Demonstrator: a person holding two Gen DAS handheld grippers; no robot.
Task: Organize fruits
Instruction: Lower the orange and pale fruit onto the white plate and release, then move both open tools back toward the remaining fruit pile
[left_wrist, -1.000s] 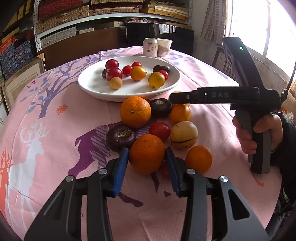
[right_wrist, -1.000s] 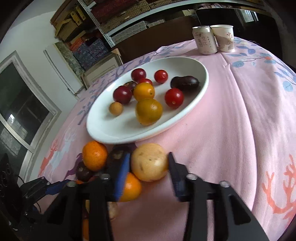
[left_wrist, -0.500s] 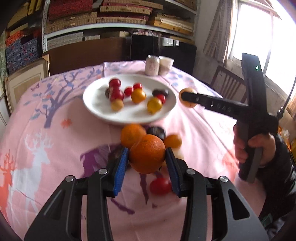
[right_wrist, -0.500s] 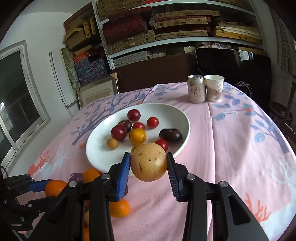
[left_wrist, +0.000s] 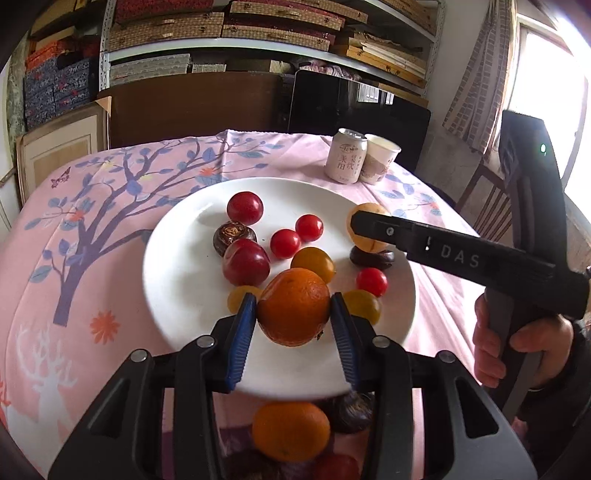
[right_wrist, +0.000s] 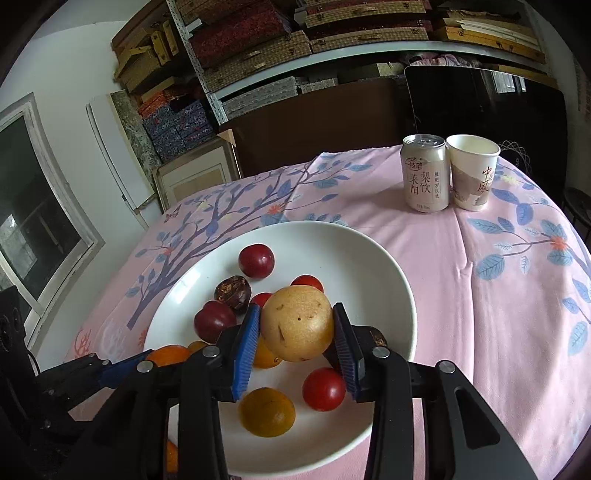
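Observation:
My left gripper is shut on an orange and holds it above the near part of the white plate. My right gripper is shut on a tan round fruit and holds it over the plate; it also shows in the left wrist view over the plate's right side. The plate holds several small red, yellow and dark fruits. Another orange and a dark fruit lie on the cloth just before the plate.
A drink can and a paper cup stand side by side at the far right of the pink patterned tablecloth. Shelves with boxes stand behind the table. A chair stands at the right.
Both grippers have lifted their fruits off the cloth and carried them forward over the plate. The loose fruits on the cloth now lie below and behind my left gripper.

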